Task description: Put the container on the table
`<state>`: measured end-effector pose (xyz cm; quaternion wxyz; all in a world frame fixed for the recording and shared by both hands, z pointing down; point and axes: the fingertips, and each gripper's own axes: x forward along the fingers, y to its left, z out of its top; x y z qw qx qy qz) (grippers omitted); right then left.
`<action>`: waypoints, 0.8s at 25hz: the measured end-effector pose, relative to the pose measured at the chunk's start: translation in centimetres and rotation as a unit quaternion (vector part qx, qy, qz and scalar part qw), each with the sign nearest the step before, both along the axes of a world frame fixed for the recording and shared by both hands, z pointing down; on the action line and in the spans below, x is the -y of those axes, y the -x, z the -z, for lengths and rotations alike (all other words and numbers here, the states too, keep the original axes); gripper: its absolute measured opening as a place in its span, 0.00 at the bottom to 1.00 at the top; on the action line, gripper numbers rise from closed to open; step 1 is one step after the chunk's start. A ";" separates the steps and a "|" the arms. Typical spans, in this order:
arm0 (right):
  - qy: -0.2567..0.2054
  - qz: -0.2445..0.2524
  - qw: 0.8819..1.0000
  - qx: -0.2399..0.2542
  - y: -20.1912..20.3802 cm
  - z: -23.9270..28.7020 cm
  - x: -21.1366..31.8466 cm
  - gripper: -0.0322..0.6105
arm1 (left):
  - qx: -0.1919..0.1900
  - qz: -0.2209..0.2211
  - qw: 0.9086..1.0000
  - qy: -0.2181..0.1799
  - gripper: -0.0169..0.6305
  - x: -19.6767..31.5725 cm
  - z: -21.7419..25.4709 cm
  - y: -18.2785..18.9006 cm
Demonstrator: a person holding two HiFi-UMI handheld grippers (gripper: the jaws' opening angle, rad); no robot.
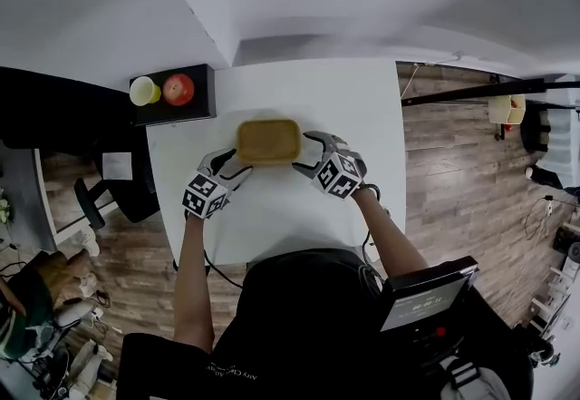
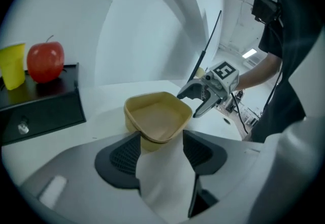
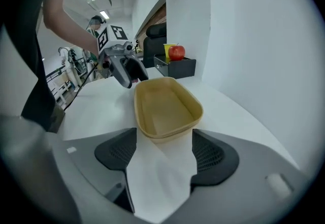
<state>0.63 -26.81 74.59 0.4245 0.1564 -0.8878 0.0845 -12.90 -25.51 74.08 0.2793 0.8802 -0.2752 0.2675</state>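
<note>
Container [image 1: 268, 141] sits flat on your desk [image 1: 290, 217], its long side running from your left tongs [image 1: 237, 164] to your right tongs [image 1: 306, 155], both opened wide, one beside each end.

The white table [image 1: 272, 221] bears an open tan container [image 1: 268, 141] and, at its far-left corner, a black box [image 1: 201, 96].
</note>
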 end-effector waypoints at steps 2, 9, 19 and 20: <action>0.002 -0.016 1.000 -0.001 0.4 -0.4 0.8 0.62 | 0.010 -0.013 1.000 -0.001 0.41 0.3 -0.4 -0.6; -0.010 -0.037 0.999 -0.016 -0.3 -0.3 2.8 0.64 | 0.002 0.010 1.000 -0.015 0.41 1.9 0.0 -1.8; -0.020 -0.044 0.999 -0.016 -0.3 -0.6 3.3 0.62 | -0.005 0.022 1.000 -0.011 0.41 2.3 -0.8 -1.6; -0.018 -0.043 0.999 -0.018 -0.1 -0.8 3.3 0.63 | -0.013 0.031 0.999 -0.007 0.41 2.5 -0.7 -1.5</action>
